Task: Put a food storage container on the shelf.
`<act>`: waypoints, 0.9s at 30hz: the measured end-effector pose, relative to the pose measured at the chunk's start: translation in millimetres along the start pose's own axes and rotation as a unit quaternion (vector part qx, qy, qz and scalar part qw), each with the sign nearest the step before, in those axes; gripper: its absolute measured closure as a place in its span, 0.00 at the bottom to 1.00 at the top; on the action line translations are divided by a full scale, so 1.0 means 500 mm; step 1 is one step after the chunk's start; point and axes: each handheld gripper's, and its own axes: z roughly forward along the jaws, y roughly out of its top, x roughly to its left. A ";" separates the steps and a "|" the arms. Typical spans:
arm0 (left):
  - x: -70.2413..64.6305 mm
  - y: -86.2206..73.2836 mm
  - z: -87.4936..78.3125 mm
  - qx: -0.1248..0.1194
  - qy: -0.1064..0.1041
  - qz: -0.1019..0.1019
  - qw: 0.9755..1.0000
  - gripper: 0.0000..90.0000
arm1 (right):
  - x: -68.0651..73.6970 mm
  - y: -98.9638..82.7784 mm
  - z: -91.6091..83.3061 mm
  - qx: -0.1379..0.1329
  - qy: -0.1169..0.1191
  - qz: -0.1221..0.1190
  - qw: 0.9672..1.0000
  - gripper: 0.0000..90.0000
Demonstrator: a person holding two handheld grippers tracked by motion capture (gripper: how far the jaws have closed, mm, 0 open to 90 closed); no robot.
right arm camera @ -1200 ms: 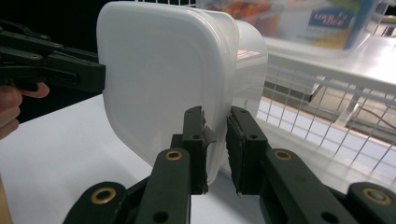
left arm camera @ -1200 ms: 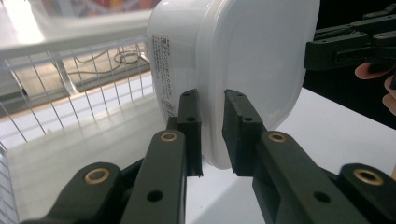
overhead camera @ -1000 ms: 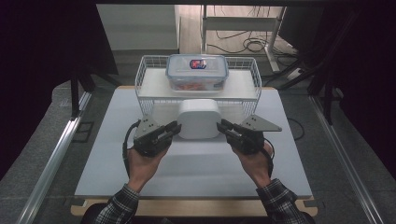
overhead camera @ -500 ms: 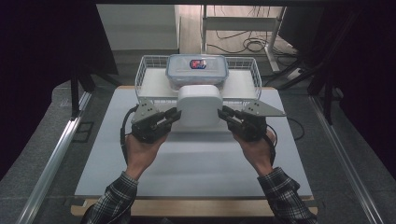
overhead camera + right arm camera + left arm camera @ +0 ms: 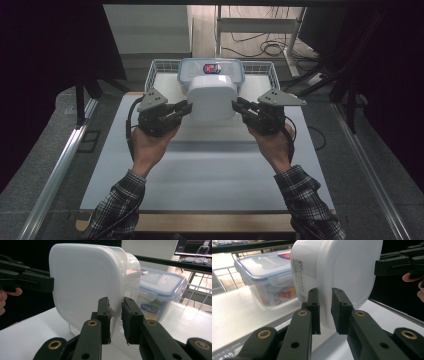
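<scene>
white tub (image 5: 212, 96) between tongs | left tongs (image 5: 186, 107), right tongs (image 5: 237, 106) clamped on opposite rims | lidded box (image 5: 212, 70) just behind

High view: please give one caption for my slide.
Both grippers, left gripper and right gripper, clamp a white container before a wire basket.
</scene>
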 end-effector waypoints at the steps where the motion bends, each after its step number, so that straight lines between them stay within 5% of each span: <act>1: 0.003 0.004 0.001 -0.001 -0.001 0.001 1.000 0.87 | -0.001 0.004 0.001 -0.002 0.000 0.001 1.000 0.85; 13: 0.014 0.046 -0.004 -0.005 0.004 0.000 1.000 0.87 | -0.008 0.052 0.005 -0.011 -0.006 -0.005 1.000 0.85; 27: 0.021 0.091 -0.003 -0.005 0.019 0.022 1.000 0.87 | -0.020 0.082 0.016 -0.025 -0.011 -0.006 1.000 0.85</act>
